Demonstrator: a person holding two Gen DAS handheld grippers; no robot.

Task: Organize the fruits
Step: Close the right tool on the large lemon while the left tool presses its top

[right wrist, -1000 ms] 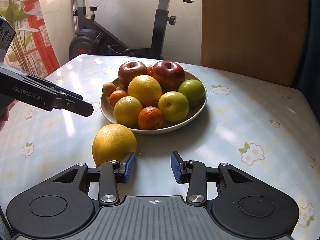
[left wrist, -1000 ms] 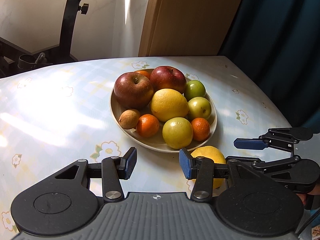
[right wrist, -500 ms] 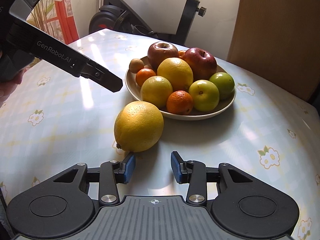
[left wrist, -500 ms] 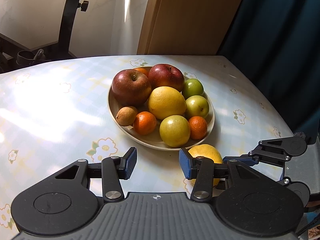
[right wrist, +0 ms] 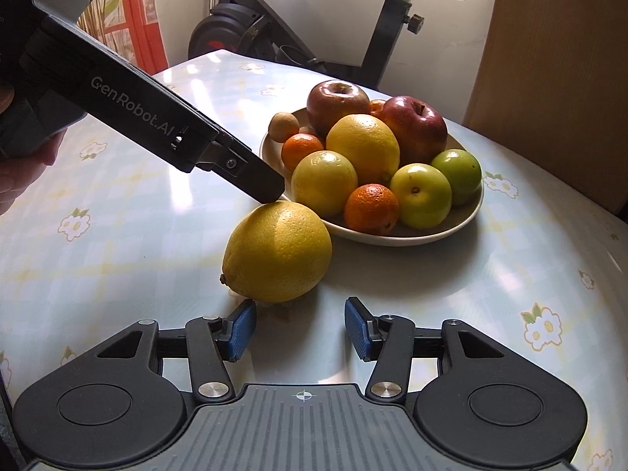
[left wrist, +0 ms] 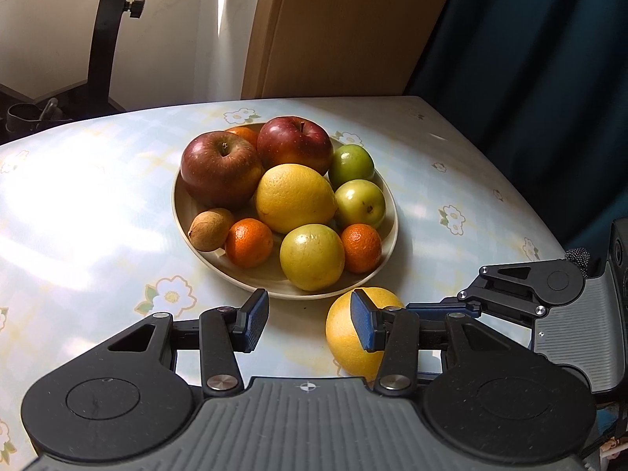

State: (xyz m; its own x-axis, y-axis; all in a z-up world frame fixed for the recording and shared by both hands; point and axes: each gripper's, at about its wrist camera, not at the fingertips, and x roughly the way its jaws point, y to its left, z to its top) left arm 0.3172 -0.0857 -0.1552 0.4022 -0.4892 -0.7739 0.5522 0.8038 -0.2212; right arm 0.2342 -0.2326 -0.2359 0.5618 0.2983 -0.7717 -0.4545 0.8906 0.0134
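A beige bowl (left wrist: pixel 181 212) holds two red apples, a big yellow citrus (left wrist: pixel 294 198), green fruits, small oranges and a brown fruit. A loose yellow citrus (right wrist: pixel 278 251) lies on the tablecloth in front of the bowl (right wrist: pixel 392 237). My right gripper (right wrist: pixel 300 327) sits just short of this citrus with its jaws opening and nothing between them. My left gripper (left wrist: pixel 310 324) is open and empty near the bowl's front rim. The loose citrus (left wrist: pixel 345 337) shows partly behind its right finger. In the right wrist view one of its fingers (right wrist: pixel 259 182) hovers just above the citrus.
The table carries a pale blue flowered cloth (right wrist: pixel 117 235); its rounded edge runs close on the right (left wrist: pixel 549 235). An exercise bike (right wrist: pixel 384 39) stands behind the table. A wooden panel (left wrist: pixel 333 27) and a dark curtain (left wrist: pixel 530 39) are at the back.
My right gripper has swung left so the loose citrus now lies nearly straight ahead of it, and its jaws have widened. The left gripper has barely moved.
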